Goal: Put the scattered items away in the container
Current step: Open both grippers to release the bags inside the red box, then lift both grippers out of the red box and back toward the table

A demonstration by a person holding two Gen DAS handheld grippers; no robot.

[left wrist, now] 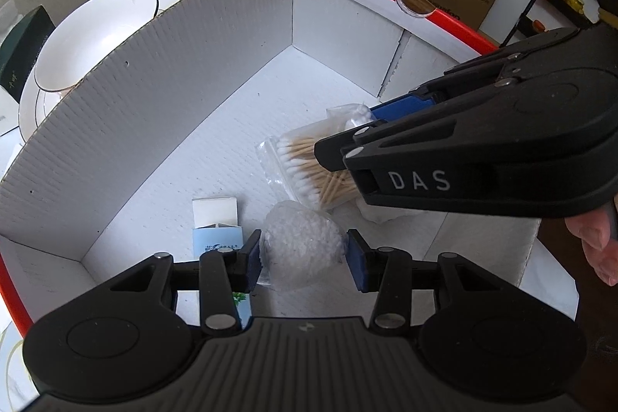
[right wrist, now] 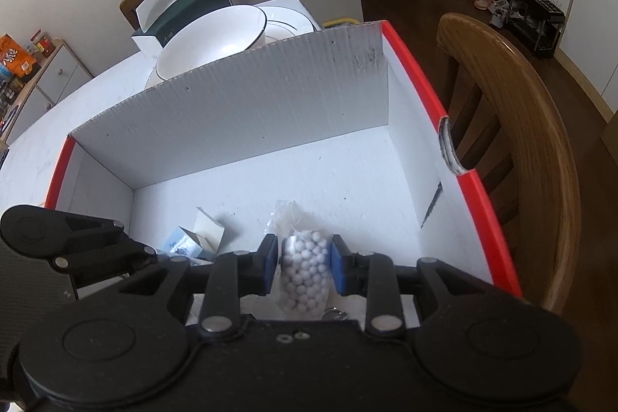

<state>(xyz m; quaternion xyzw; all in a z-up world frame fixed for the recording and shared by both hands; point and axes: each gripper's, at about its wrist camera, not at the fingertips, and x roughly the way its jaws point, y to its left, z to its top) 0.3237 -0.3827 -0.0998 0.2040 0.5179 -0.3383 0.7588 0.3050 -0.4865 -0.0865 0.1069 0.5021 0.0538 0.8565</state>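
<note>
Both hand-held grippers reach down into the white, red-rimmed box (left wrist: pixel 216 37) on the surface. The left hand-held gripper (left wrist: pixel 303 251), part open, straddles a crinkled clear bag (left wrist: pixel 301 242), contact unclear. Only its camera shows the cotton swab packet (left wrist: pixel 305 165) on the box floor. The right hand-held gripper (right wrist: pixel 304 265), jaws parted, brackets a bag of white beads (right wrist: pixel 305 273); its view alone shows the wooden chair (right wrist: pixel 533 141).

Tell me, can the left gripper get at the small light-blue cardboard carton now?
Probably not yet: the left gripper is shut on a clear bag of white granules. The carton lies uncovered beside one finger.
</note>
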